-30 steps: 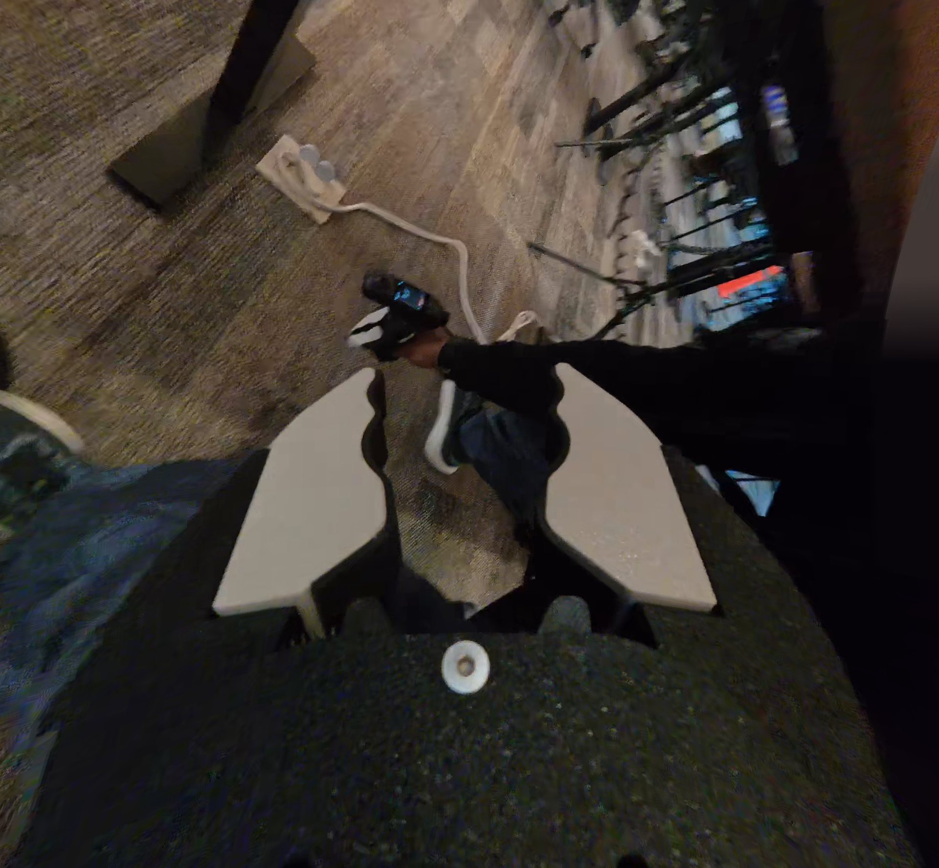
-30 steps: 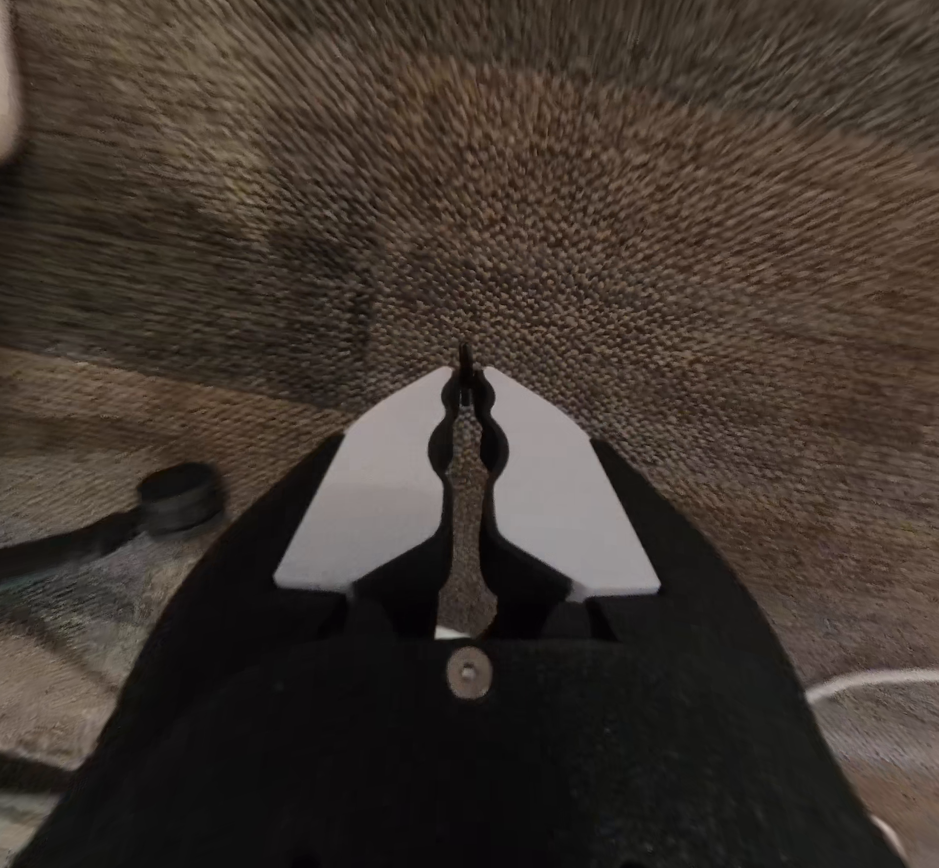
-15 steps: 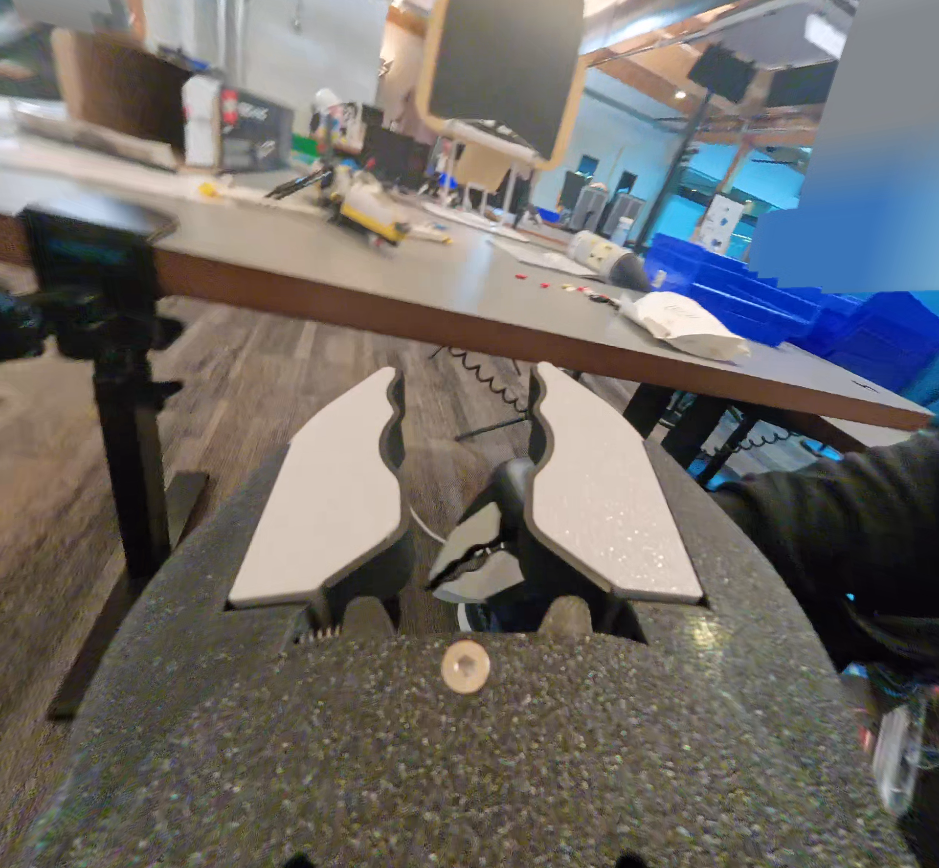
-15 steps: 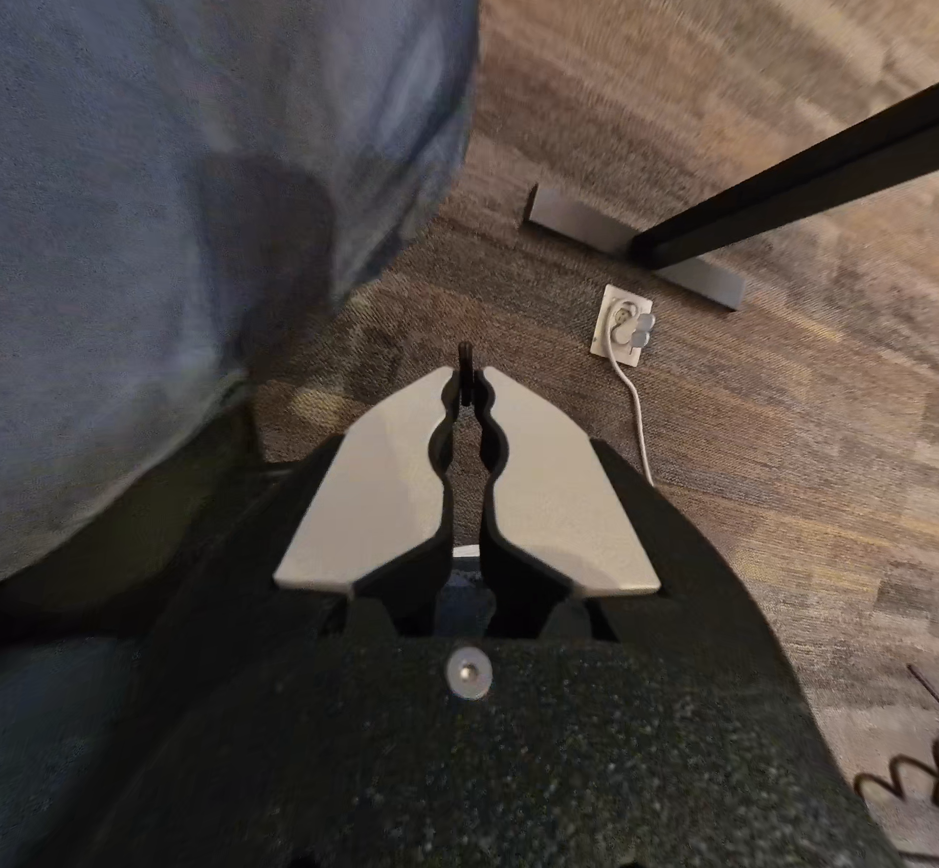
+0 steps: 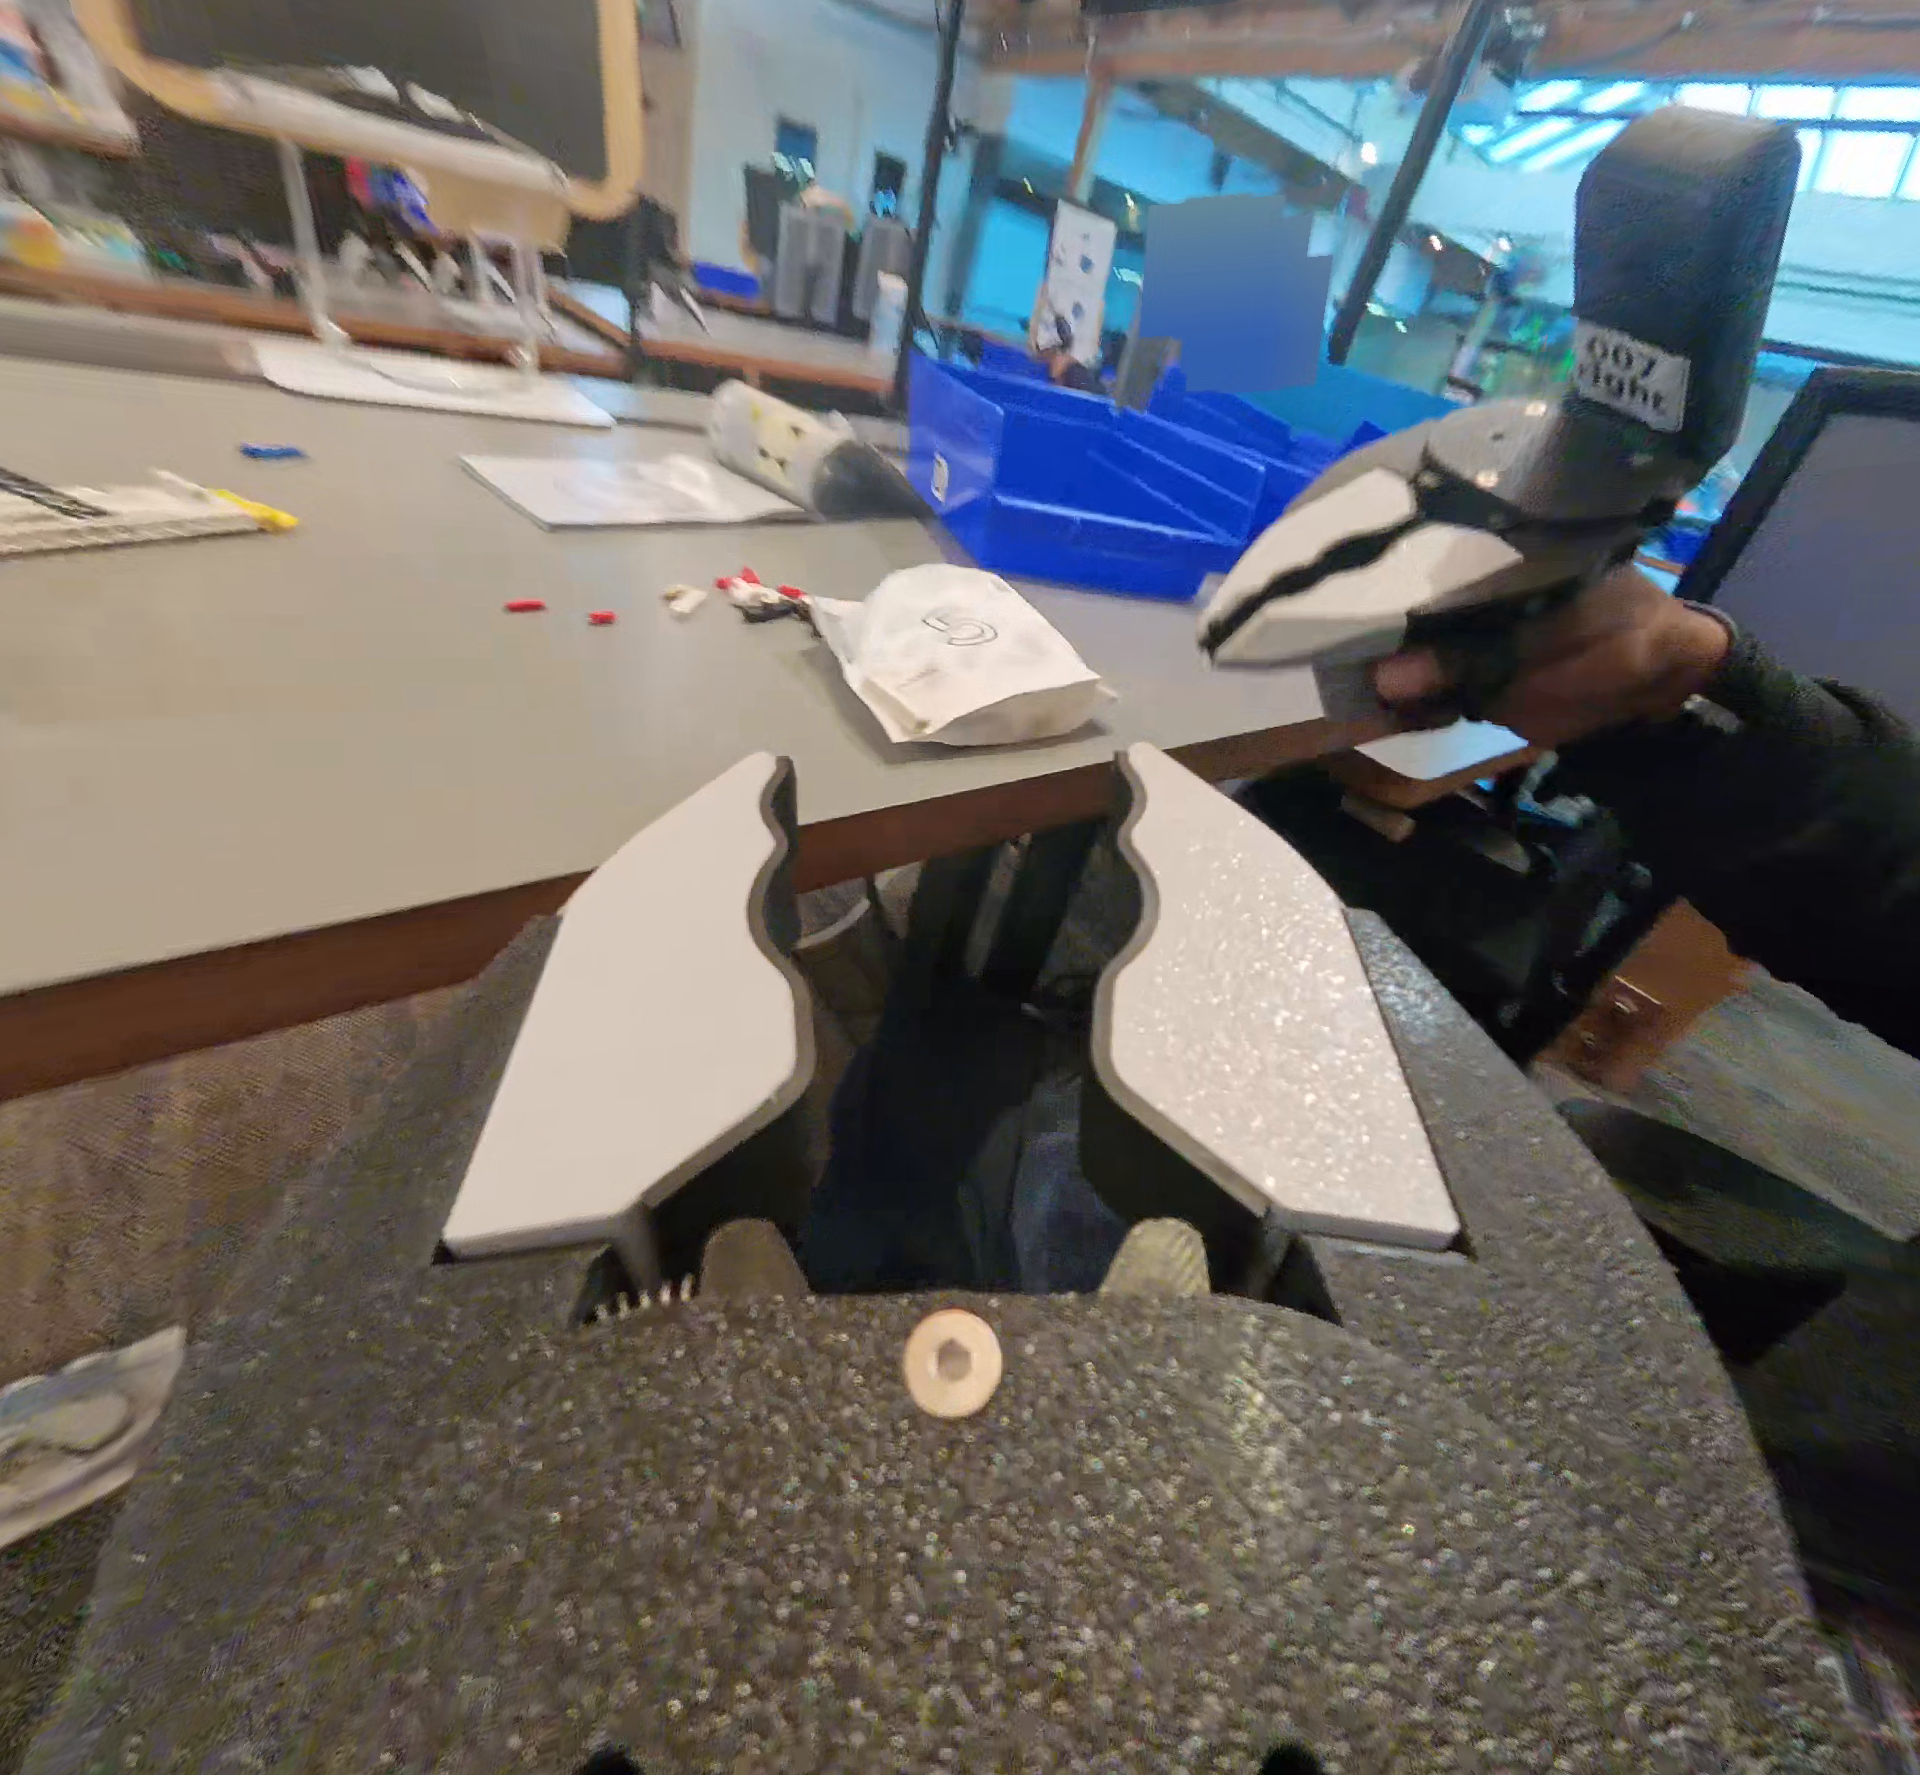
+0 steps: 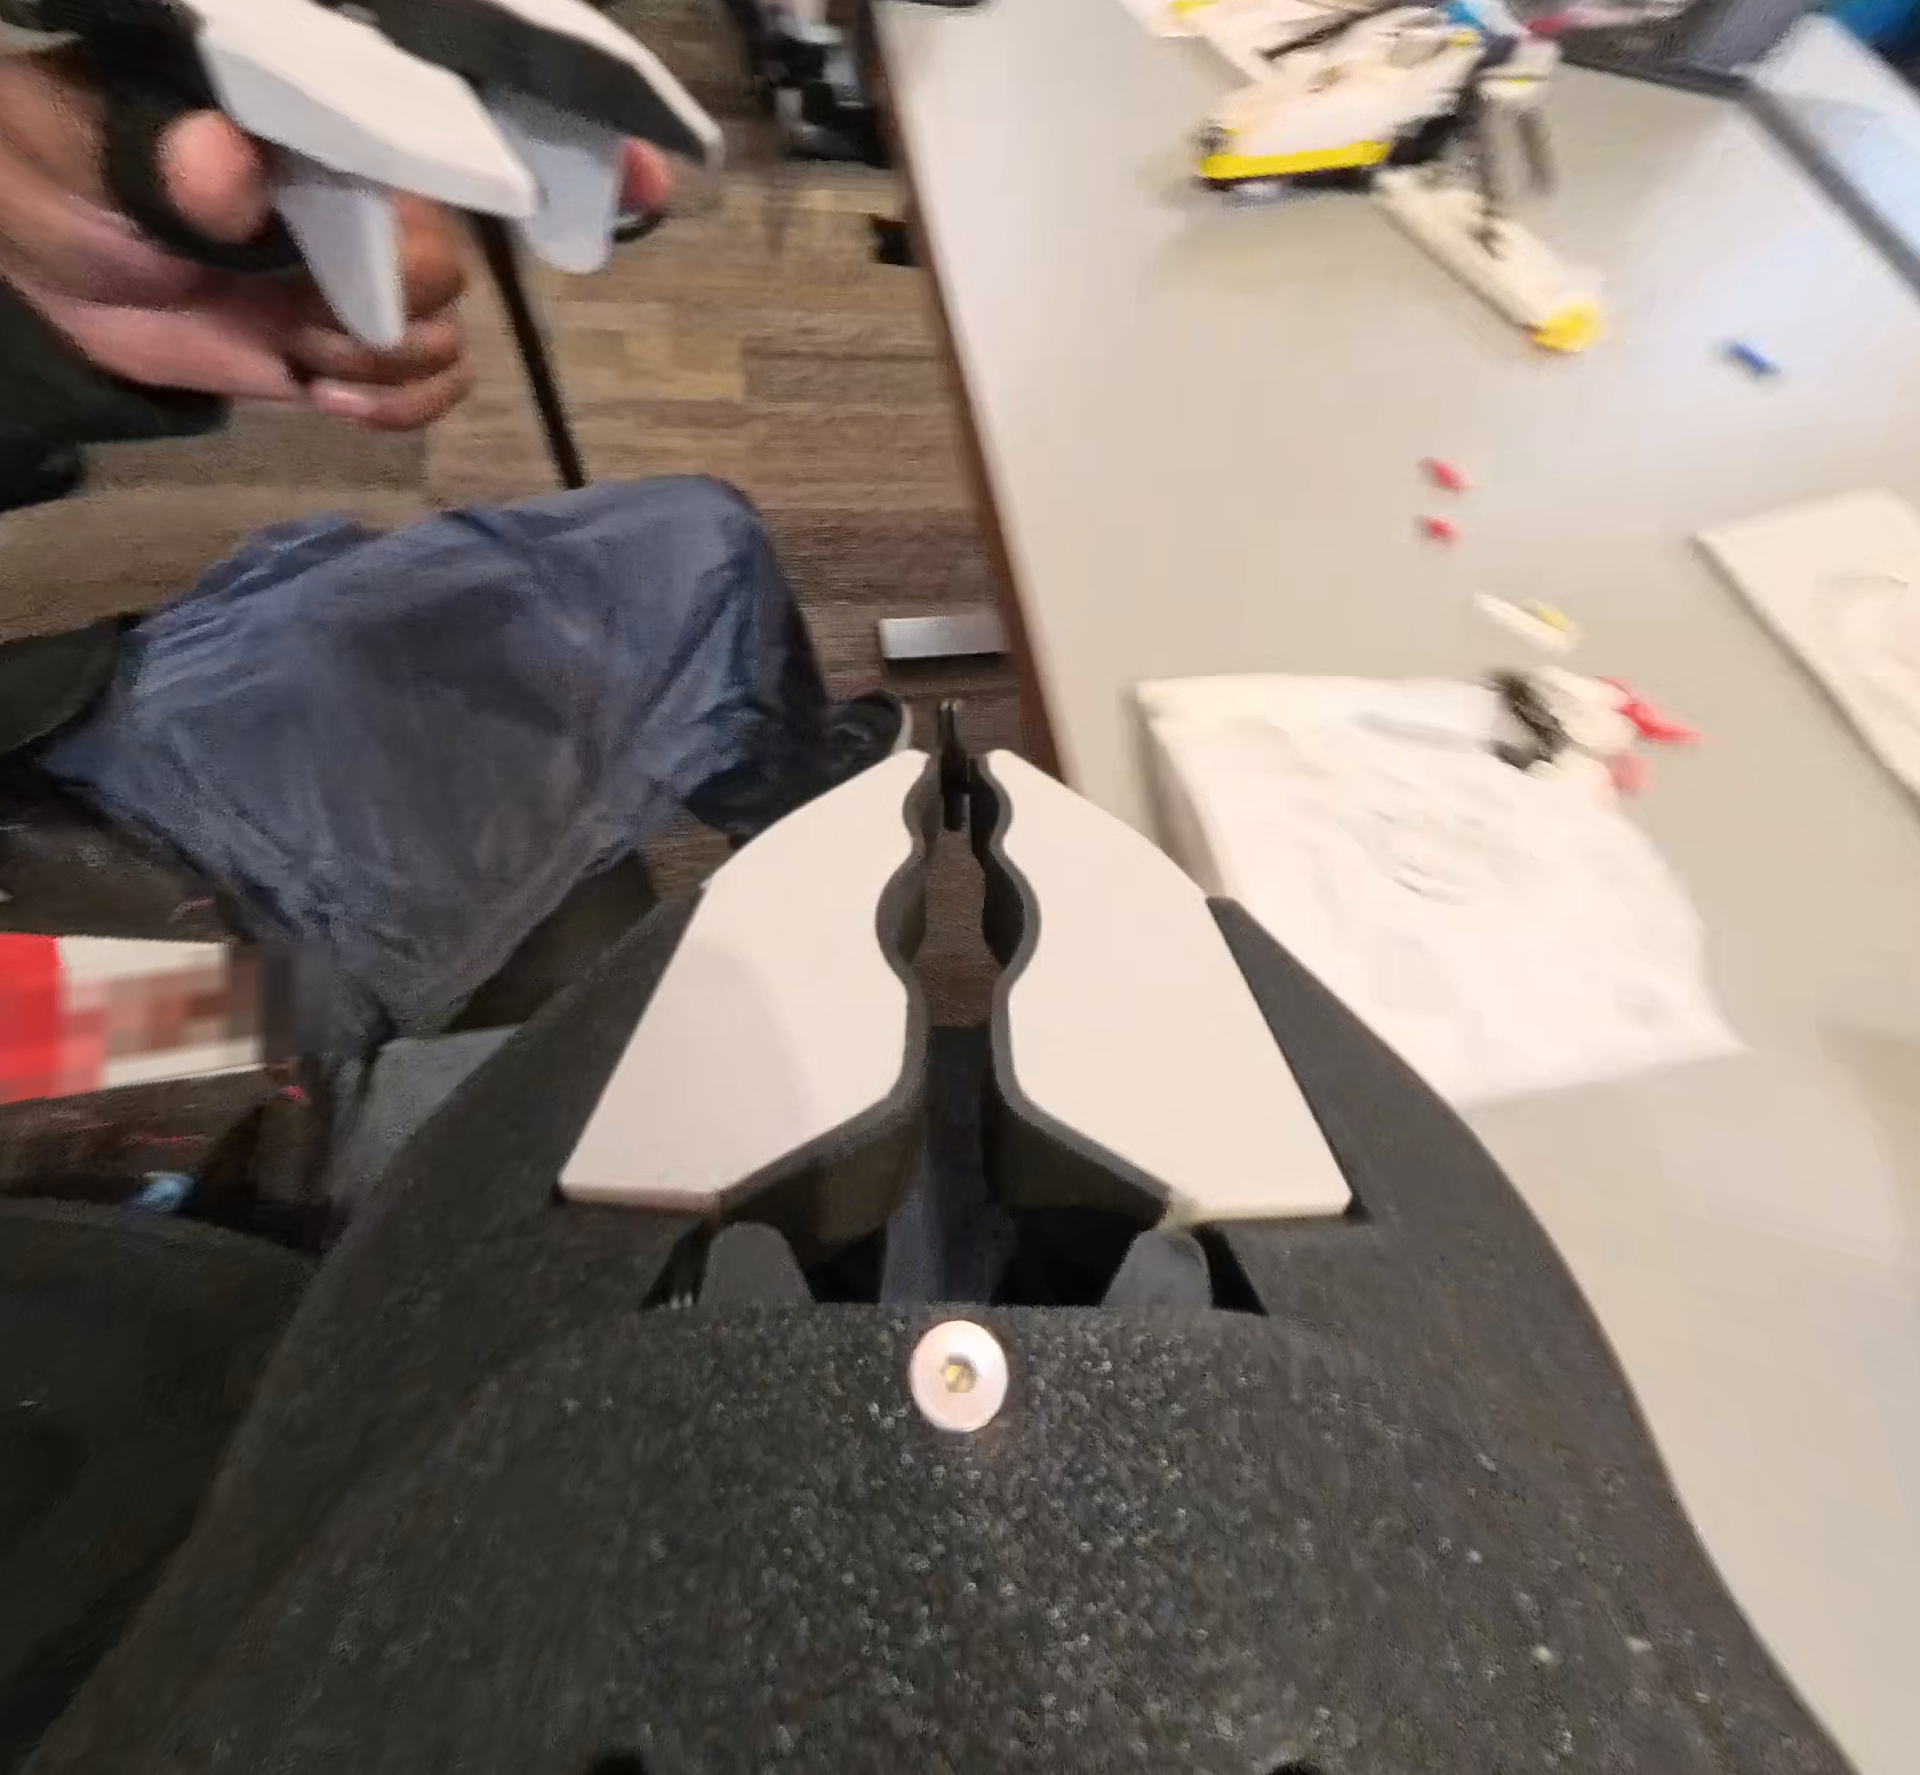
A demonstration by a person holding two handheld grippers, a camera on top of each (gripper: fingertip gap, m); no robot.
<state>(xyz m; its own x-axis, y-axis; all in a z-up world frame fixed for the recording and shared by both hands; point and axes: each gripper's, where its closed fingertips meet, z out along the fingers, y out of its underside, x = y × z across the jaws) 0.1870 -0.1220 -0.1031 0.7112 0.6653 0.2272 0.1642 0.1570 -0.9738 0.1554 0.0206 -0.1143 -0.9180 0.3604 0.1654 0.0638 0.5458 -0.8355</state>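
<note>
My left gripper point(image 5: 951, 780) is open and empty, held just in front of the edge of the grey table point(image 5: 312, 686). It also shows at the upper left of the right wrist view point(image 6: 623, 167), in a hand. My right gripper point(image 6: 951, 769) is shut on a small thin black piece point(image 6: 948, 738) that sticks out past the fingertips. It hangs beside the table's edge, near a white paper bag point(image 6: 1403, 873). In the left wrist view the right gripper point(image 5: 1216, 634) is to the right of that bag point(image 5: 956, 655), with its fingers together.
Small red pieces point(image 5: 525, 605) and a black-and-white cluster point(image 5: 764, 598) lie left of the bag. An open booklet point(image 5: 623, 489) and blue bins point(image 5: 1091, 499) stand behind. A yellow-and-white brick model point(image 6: 1351, 125) sits farther along. A person's blue trouser leg point(image 6: 416, 738) is below.
Both grippers swung up from facing the carpet to the table's edge. The left jaws narrowed, then widened again. The right stayed shut on the black piece throughout.
</note>
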